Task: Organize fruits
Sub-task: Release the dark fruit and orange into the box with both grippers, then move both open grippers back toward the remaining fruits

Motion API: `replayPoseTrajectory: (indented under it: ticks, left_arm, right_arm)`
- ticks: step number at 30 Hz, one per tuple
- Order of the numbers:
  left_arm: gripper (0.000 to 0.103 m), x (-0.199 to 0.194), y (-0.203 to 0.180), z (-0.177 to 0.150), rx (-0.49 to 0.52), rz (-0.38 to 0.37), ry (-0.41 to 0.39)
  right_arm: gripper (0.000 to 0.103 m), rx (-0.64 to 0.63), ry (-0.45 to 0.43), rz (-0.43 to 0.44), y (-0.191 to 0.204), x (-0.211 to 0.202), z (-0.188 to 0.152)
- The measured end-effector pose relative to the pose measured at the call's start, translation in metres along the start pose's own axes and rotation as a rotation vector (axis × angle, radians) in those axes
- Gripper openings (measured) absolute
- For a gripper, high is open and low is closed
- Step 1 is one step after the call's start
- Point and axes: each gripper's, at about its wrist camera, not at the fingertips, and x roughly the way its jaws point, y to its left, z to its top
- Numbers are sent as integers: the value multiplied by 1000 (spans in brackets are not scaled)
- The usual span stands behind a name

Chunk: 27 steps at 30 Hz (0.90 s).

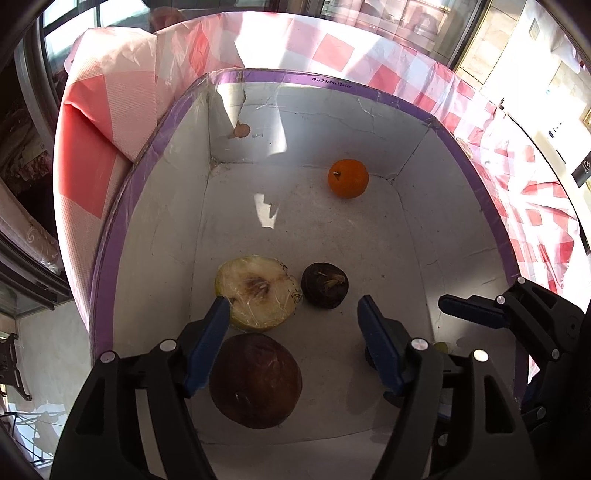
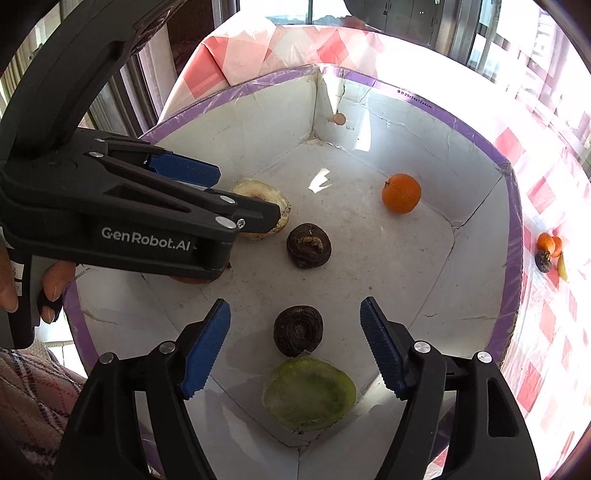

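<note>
Desk cover: I see a red-and-white check cloth [image 1: 110, 155] draped over the desk, creased, hanging down at the near-left corner.
Windows: dark-framed panes [image 2: 369, 18] run behind the desk in my right view; more glass [image 1: 66, 22] shows top left in the left view.
Light: hard sun comes in from the right, washing out the cloth [image 2: 546, 140] there.
Right wall: pale tiled surface [image 1: 495, 40], brightly lit.
Floor: pale floor [image 1: 48, 350] lower left, with shadows across it.
Furniture: a dark metal frame [image 1: 11, 365] stands at the left edge.
</note>
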Motion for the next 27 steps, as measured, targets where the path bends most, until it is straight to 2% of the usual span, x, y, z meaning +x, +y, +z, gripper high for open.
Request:
replayPoseTrajectory:
  ticks: [3, 6, 7, 11, 13, 17, 20, 23, 27]
  left_arm:
    - [75, -5, 1, -1, -4, -23, -29]
    - [81, -15, 2, -1, -52, -54, -65]
    - [83, -19, 1, -1, -66, -50, -81]
    - [94, -41, -11, 7, -89, -8, -177]
    - [95, -46, -20, 9, -100, 20, -195]
    - [100, -55, -45, 20, -87, 119, -251]
    - [101, -63, -71, 30, -57, 179, -316]
    - [101, -65, -100, 42, -13, 193, -359]
    - [101, -58, -146, 55, 59, 169, -375]
  right_arm:
    - [74, -14, -1, 7, 3, 4, 3]
    - [80, -32, -25, 13, 7, -4, 1]
    - [84, -31, -41, 22, 7, -9, 0]
    - [86, -32, -141, 46, 2, -35, -2]
    - [86, -9, -177, 51, -7, -46, -4]
    - [86, 68, -235, 63, -37, -63, -14]
    - [86, 150, -253, 37, -68, -72, -23]
    - [86, 258, -238, -2, -107, -72, -34]
    - [86, 372, -154, -88, -156, -62, -59]
